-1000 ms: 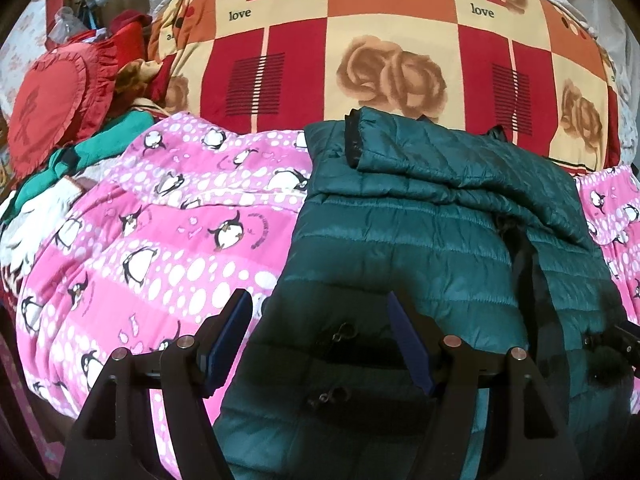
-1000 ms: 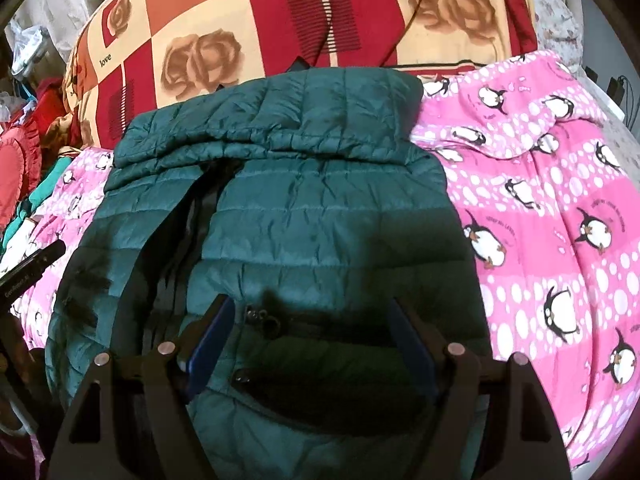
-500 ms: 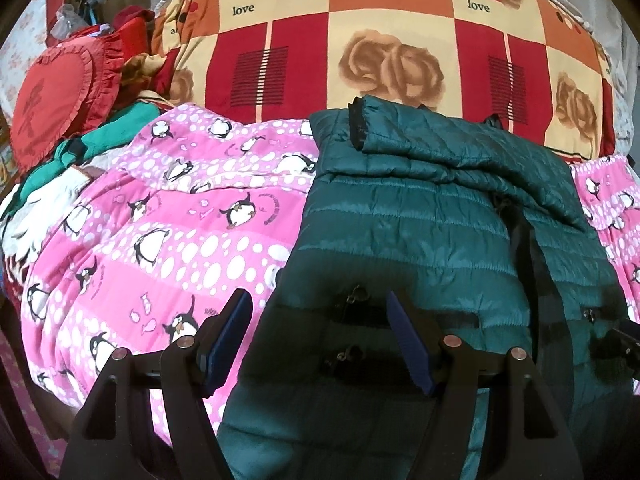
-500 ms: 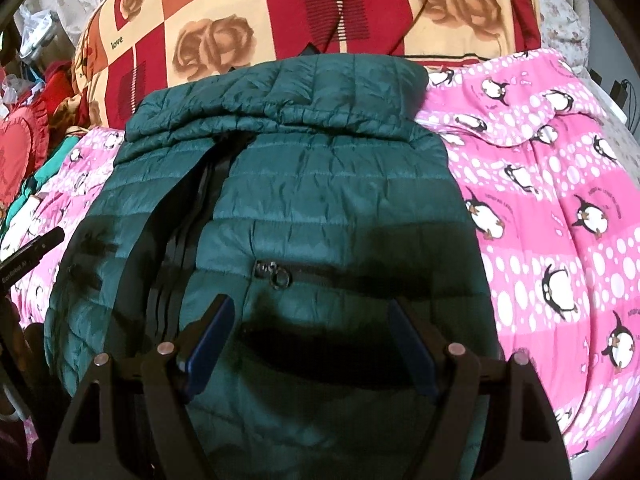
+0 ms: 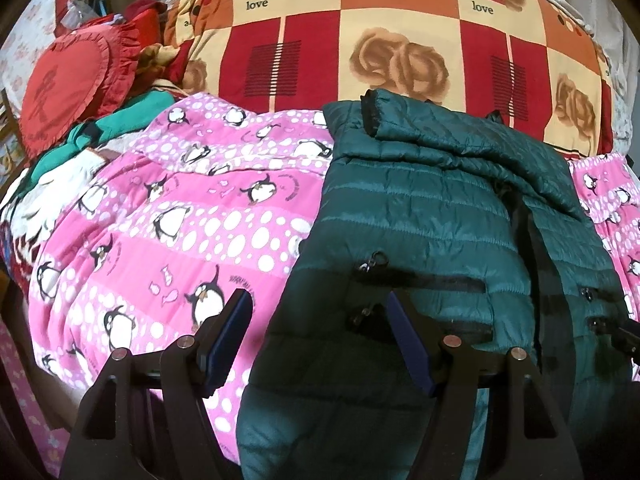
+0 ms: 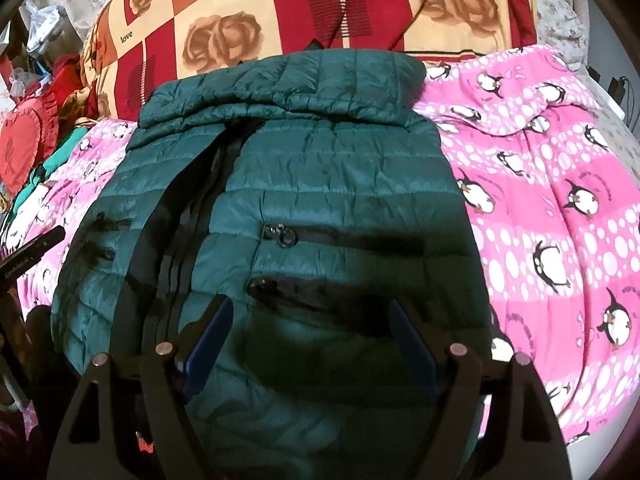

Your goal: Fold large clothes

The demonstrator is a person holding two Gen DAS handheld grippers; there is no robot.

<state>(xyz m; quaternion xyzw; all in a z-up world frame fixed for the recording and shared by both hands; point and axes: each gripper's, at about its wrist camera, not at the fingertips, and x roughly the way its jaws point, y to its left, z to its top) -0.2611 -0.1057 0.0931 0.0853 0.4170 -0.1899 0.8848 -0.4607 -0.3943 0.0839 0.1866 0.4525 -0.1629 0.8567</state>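
A dark green quilted puffer jacket (image 5: 432,216) (image 6: 320,184) lies spread front-up on a pink penguin blanket (image 5: 168,232) (image 6: 552,216), its collar at the far end and its hem nearest me. Black pocket zips and the front zip show. My left gripper (image 5: 318,312) hovers open over the jacket's left hem edge, nothing between its blue pads. My right gripper (image 6: 308,320) hangs open above the jacket's lower right half, also empty. The left gripper's black body (image 6: 32,252) shows at the left edge of the right wrist view.
A red, orange and cream quilt (image 5: 384,40) (image 6: 320,12) with rose prints is piled behind the jacket. A round red frilled cushion (image 5: 68,92) and teal clothing (image 5: 104,132) lie at the far left. The bed's near edge runs under both grippers.
Both grippers have drawn back toward the jacket's hem, so more of the jacket and its pocket zips comes into view. Their jaws stay apart.
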